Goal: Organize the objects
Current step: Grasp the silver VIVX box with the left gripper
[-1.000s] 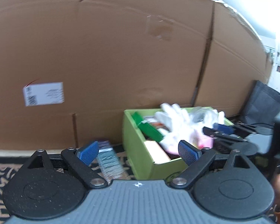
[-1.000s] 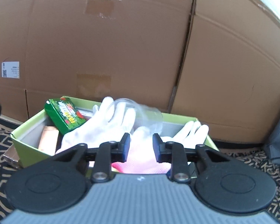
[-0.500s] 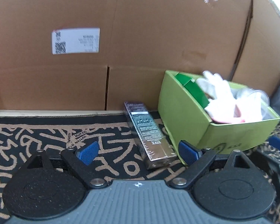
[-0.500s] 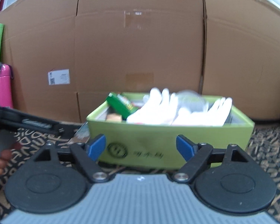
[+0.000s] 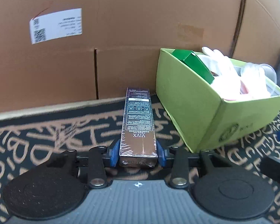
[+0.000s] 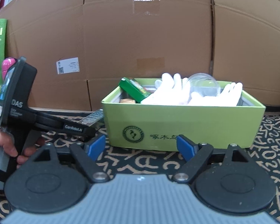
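Left tongs (image 5: pixel 138 154) clamped on carton (image 5: pixel 139 128) near end only; long overhang could droop, snag bin (image 5: pixel 194 112) wall. Right tongs (image 6: pixel 141 145) wide open, empty.

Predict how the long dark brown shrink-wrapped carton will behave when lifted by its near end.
The long dark brown shrink-wrapped carton probably stays stiff: its edges look straight. Its glossy film may slip between the left gripper's pads. Held at one end, it could droop.

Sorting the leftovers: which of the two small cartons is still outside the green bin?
The dark brown VIVX carton, lying flat on the patterned mat between the left gripper's jaws. The green carton leans inside the bin.
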Demonstrator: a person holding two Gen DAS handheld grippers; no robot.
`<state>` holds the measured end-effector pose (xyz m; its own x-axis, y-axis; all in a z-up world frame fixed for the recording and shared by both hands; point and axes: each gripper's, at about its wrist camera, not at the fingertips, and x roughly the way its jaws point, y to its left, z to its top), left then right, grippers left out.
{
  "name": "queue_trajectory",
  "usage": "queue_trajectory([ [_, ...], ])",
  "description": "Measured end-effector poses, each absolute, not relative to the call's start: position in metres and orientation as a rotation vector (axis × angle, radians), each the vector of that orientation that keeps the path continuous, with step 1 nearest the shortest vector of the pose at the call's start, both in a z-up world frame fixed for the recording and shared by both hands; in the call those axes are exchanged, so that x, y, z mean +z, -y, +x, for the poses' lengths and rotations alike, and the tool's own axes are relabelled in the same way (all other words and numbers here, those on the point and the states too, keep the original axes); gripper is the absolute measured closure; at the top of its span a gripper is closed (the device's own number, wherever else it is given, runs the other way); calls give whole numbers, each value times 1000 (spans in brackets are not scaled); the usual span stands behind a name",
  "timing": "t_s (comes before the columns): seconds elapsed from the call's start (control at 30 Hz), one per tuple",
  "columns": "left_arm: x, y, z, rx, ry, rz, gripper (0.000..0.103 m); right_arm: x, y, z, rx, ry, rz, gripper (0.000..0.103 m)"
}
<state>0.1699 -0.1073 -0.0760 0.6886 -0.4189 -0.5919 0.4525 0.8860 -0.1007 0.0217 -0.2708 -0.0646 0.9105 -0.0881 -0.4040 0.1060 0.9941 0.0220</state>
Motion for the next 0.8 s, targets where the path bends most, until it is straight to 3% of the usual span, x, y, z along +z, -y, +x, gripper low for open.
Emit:
queue_trajectory([
  [0.27,-76,63,81,-514,-644,100,61,-68,257,27,-29,-465,83,19],
  [0.33,-75,49,56,-540,-654,108,47,-69,253,31,-2,-485,107,19],
  [0.37,-72,41,47,-544,-662,100,33,-70,249,32,9,-493,113,19],
  [0.4,-69,31,40,-540,-665,84,28,-70,245,33,23,-501,117,19],
  [0.7,-37,-24,49,-375,-613,-19,27,-78,169,55,229,-591,118,12],
  [0.8,-38,-22,63,-375,-642,-53,27,-82,142,66,250,-639,20,15],
])
